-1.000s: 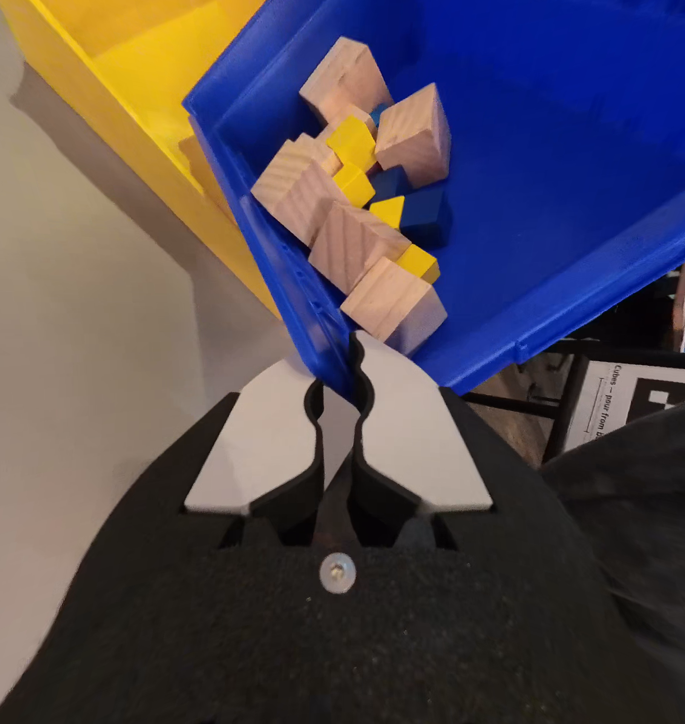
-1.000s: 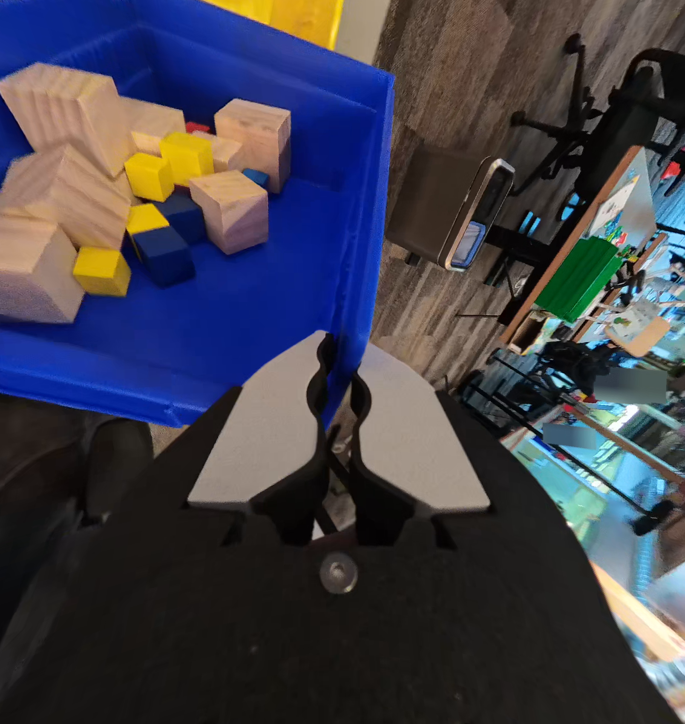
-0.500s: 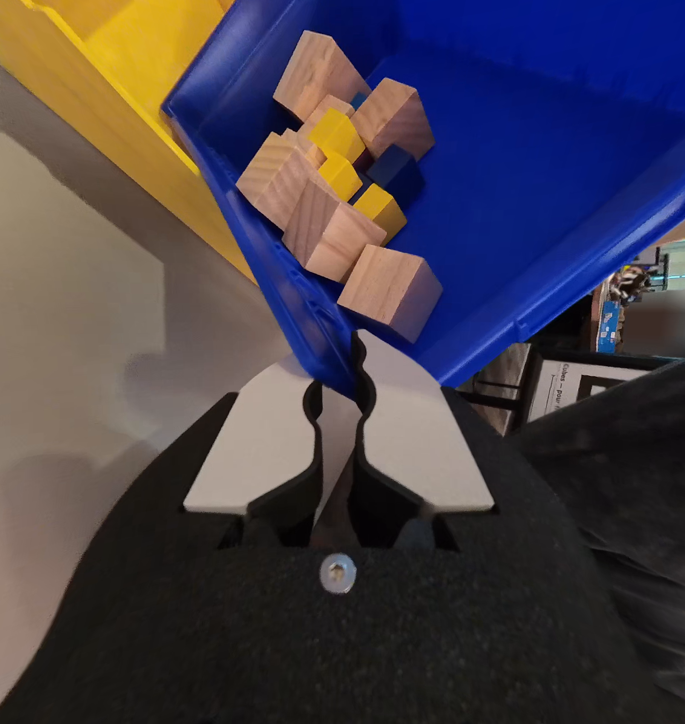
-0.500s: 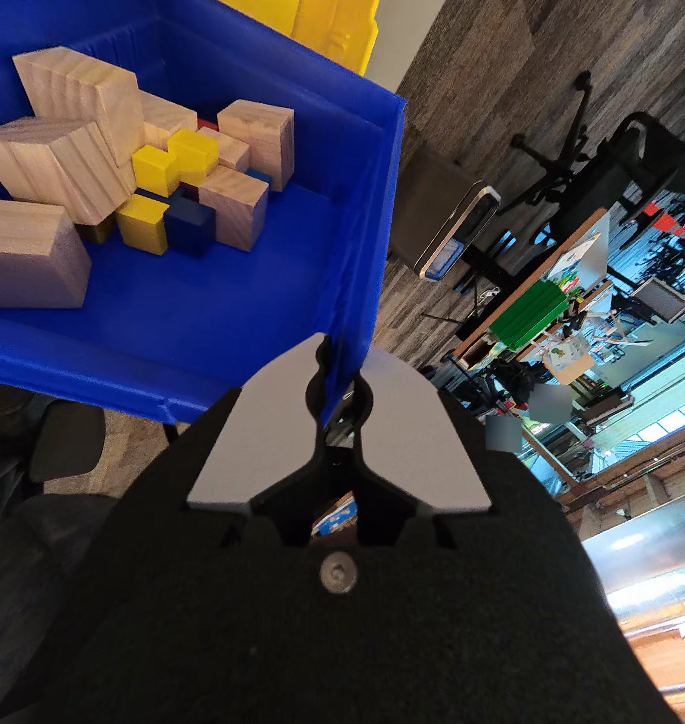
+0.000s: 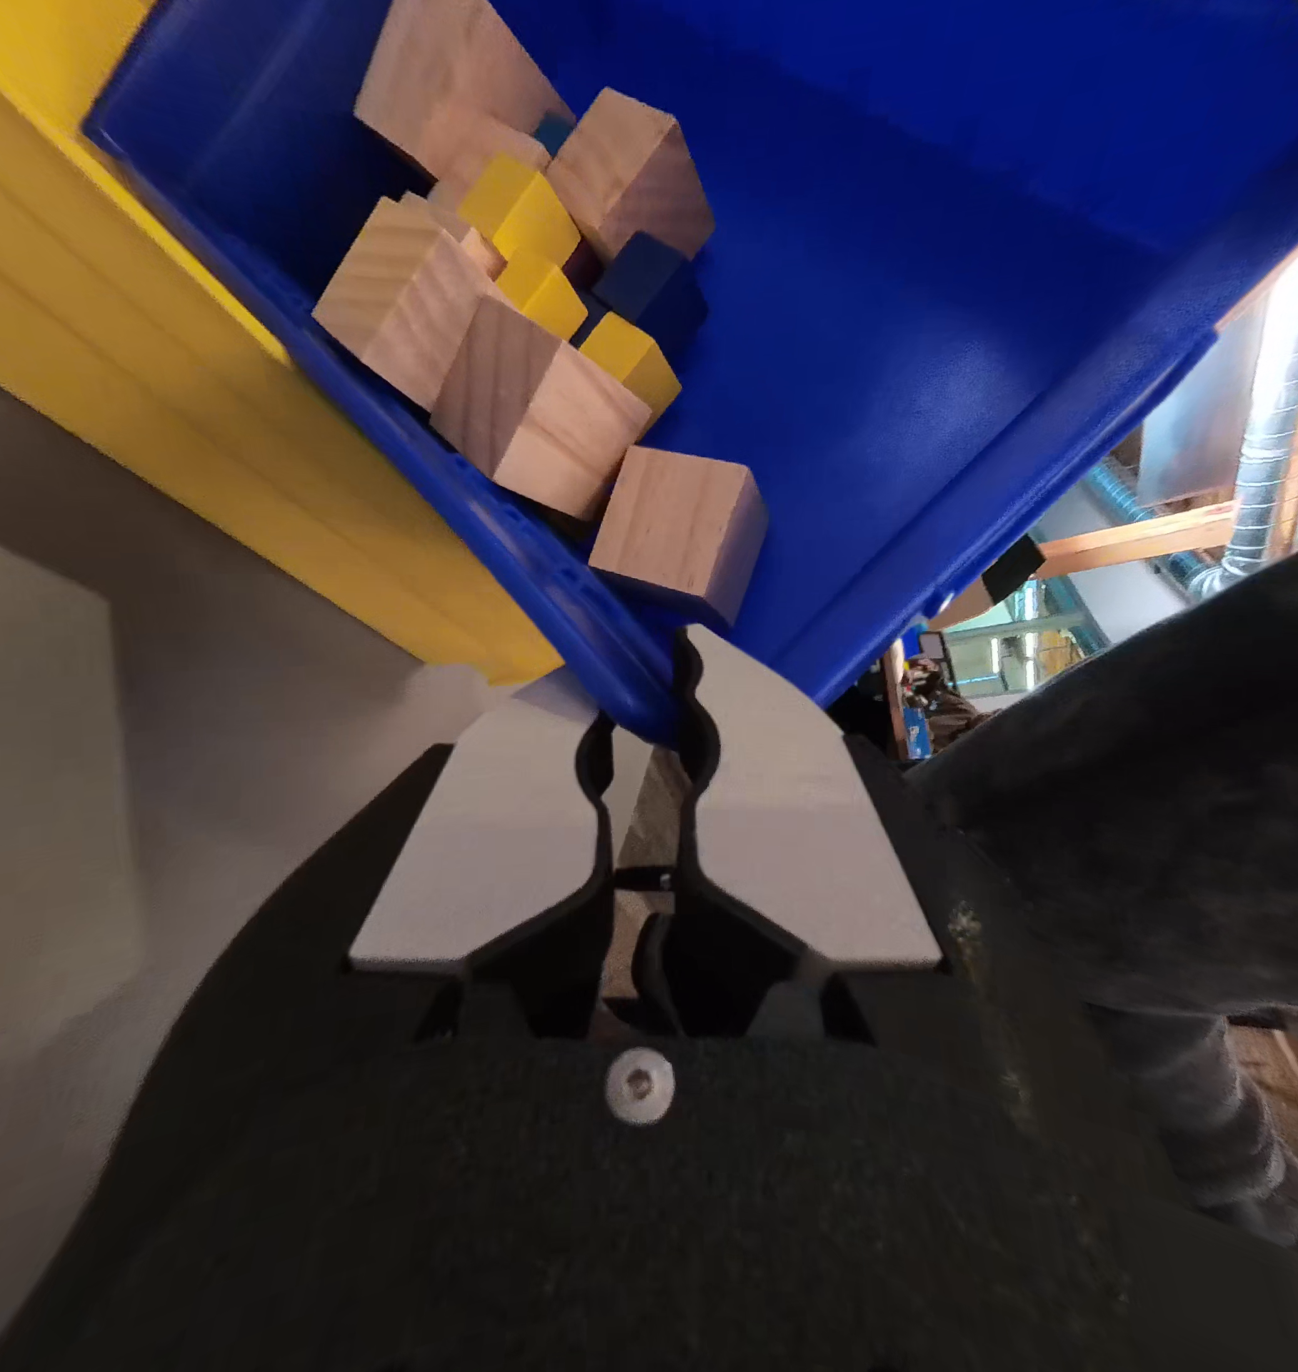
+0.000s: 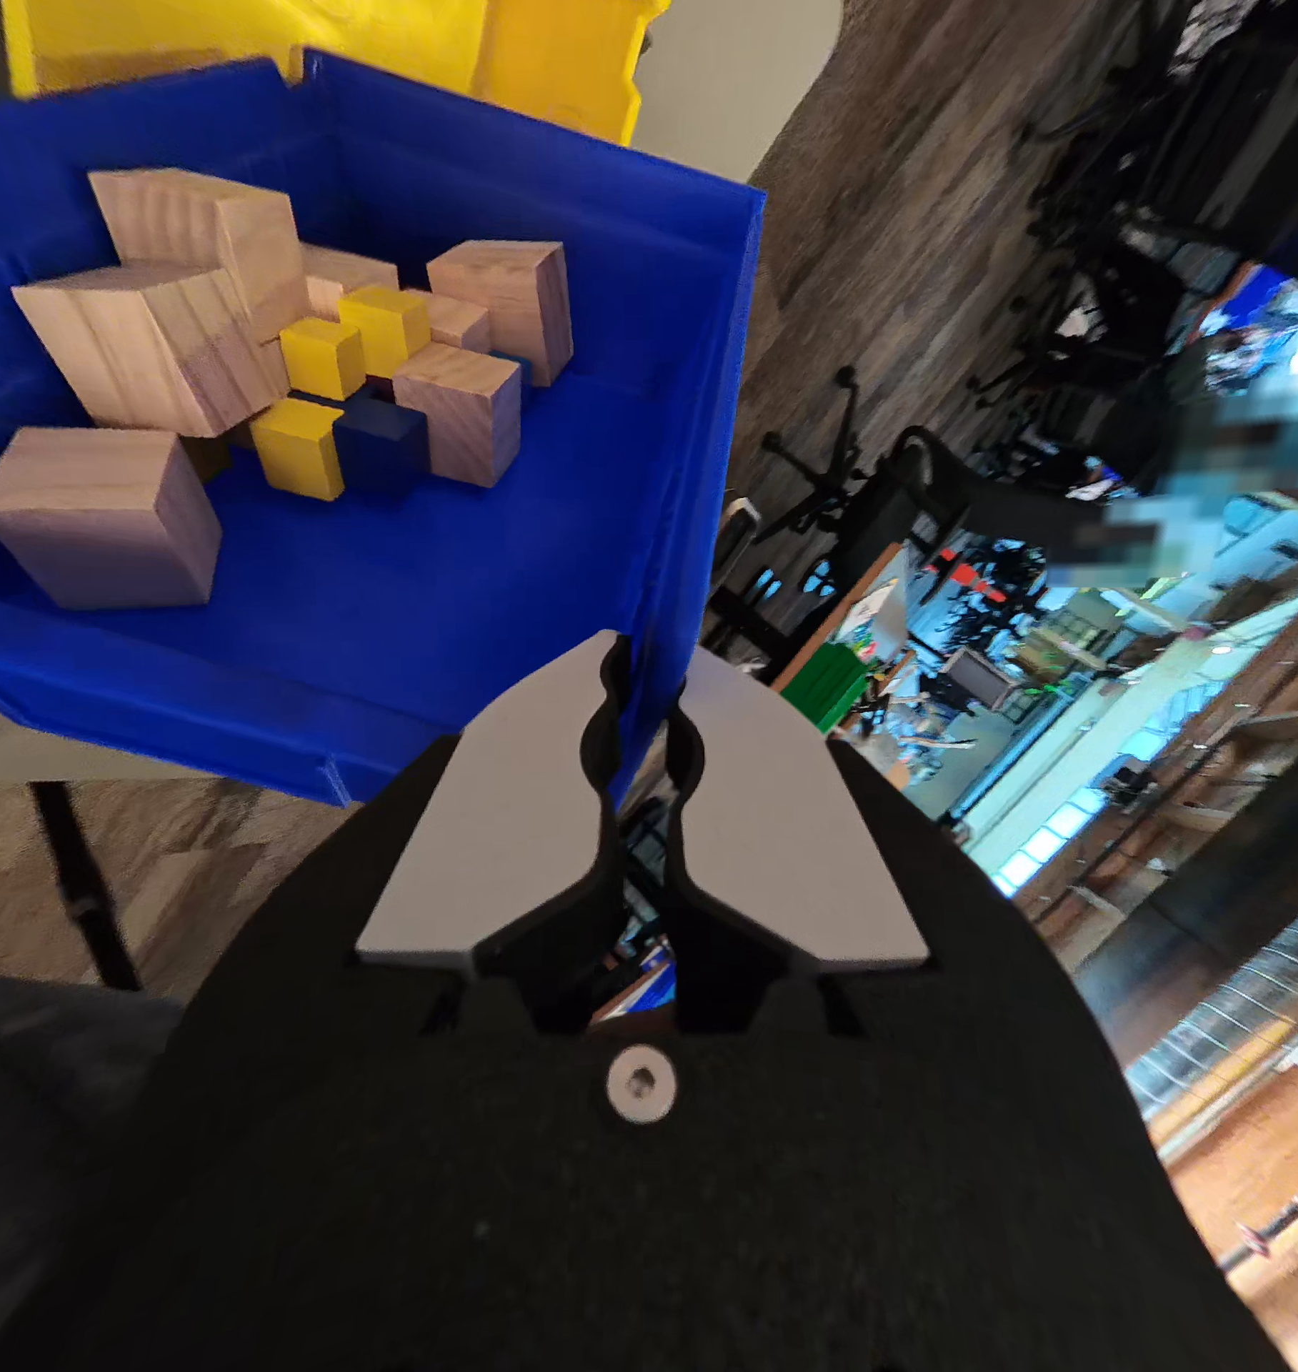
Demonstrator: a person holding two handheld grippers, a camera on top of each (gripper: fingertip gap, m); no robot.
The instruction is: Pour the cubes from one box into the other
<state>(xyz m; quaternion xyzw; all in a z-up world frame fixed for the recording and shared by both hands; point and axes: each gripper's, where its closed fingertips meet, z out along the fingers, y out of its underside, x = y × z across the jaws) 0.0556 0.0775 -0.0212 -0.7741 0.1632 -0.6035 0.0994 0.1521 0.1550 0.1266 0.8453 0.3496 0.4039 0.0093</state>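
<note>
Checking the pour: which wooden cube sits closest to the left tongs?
The lone wooden cube at the low corner of the blue box, just above the left tongs, apart from the heaped pile.

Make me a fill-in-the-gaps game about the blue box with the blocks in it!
1. Both grippers, left and right, pinch the rim of the ____ box.
2. The box behind it is ____.
3. The biggest cubes are plain ____.
4. The small cubes are blue or ____.

Missing words: blue; yellow; wood; yellow
</note>
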